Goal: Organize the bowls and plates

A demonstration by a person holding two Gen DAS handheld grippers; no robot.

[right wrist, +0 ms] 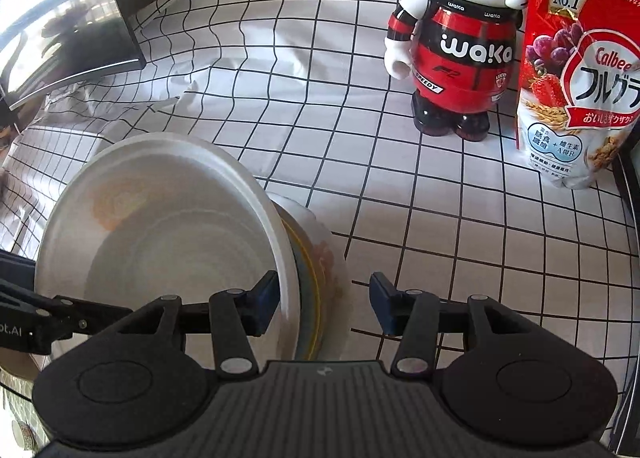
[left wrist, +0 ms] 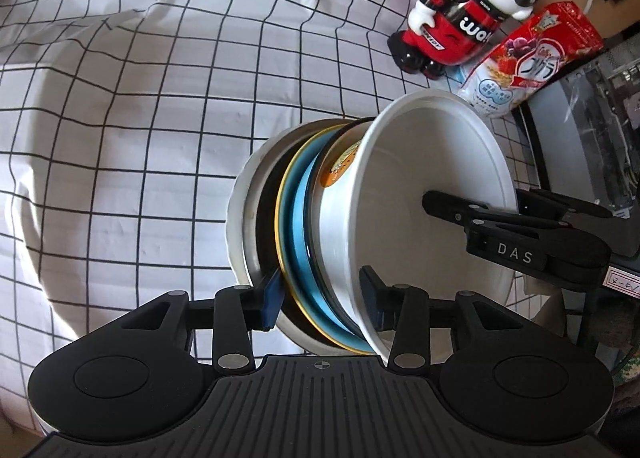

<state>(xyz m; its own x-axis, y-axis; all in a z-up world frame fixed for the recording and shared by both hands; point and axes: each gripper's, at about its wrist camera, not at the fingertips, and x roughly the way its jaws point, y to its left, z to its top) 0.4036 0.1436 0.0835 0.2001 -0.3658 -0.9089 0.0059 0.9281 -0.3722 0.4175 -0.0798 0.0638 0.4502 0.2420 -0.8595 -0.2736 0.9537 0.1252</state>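
Note:
A stack of dishes is held on edge above the checked cloth: a white bowl [left wrist: 436,193] on the near side, then a blue plate with a yellow rim [left wrist: 298,217], then a white plate [left wrist: 240,217] at the back. My left gripper [left wrist: 320,298] spans the whole stack, one pad behind the white plate and one inside the bowl, shut on it. My right gripper [right wrist: 322,304] straddles the stack's edge; its left pad [right wrist: 266,304] is inside the white bowl [right wrist: 168,225] and its right pad stands clear of the back plate [right wrist: 320,242]. It also shows in the left wrist view [left wrist: 472,209].
A red and white robot figure [right wrist: 456,45] and a red cereal bag [right wrist: 580,65] stand at the back right on the black-gridded cloth [right wrist: 280,105]. A dark monitor [right wrist: 68,41] is at the back left. A dark appliance [left wrist: 592,129] is at the right.

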